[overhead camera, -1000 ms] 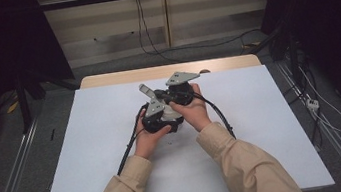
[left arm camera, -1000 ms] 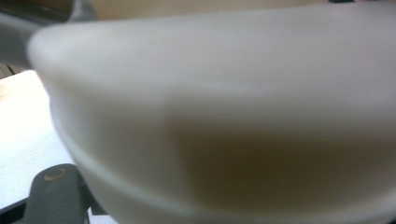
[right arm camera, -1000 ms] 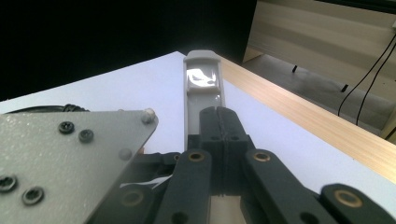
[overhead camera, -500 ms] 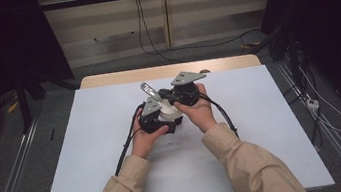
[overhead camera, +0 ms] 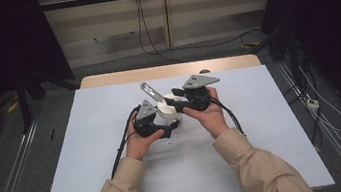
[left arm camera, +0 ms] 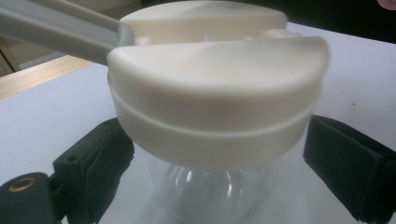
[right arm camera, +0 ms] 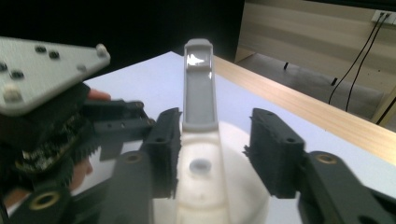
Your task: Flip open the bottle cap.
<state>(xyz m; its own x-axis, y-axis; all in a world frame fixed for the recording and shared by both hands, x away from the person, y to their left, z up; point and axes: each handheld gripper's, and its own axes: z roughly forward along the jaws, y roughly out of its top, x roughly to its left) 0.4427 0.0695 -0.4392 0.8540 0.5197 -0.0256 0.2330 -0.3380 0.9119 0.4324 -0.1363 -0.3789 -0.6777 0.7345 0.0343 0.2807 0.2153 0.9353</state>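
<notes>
The clear cup (left arm camera: 205,191) with its white lid (overhead camera: 168,110) stands mid-counter (overhead camera: 94,177), grey flap (right arm camera: 200,88) raised. The left tool (overhead camera: 165,129) and right tool (overhead camera: 172,103) have both just been spreading, released around the cup. Best to back off straight, sparing the flap. No readable writing.

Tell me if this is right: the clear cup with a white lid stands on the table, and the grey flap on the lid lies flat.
Not quite. The clear cup with its white lid stands on the table, but the grey flap stands raised, as the right gripper view shows.
</notes>
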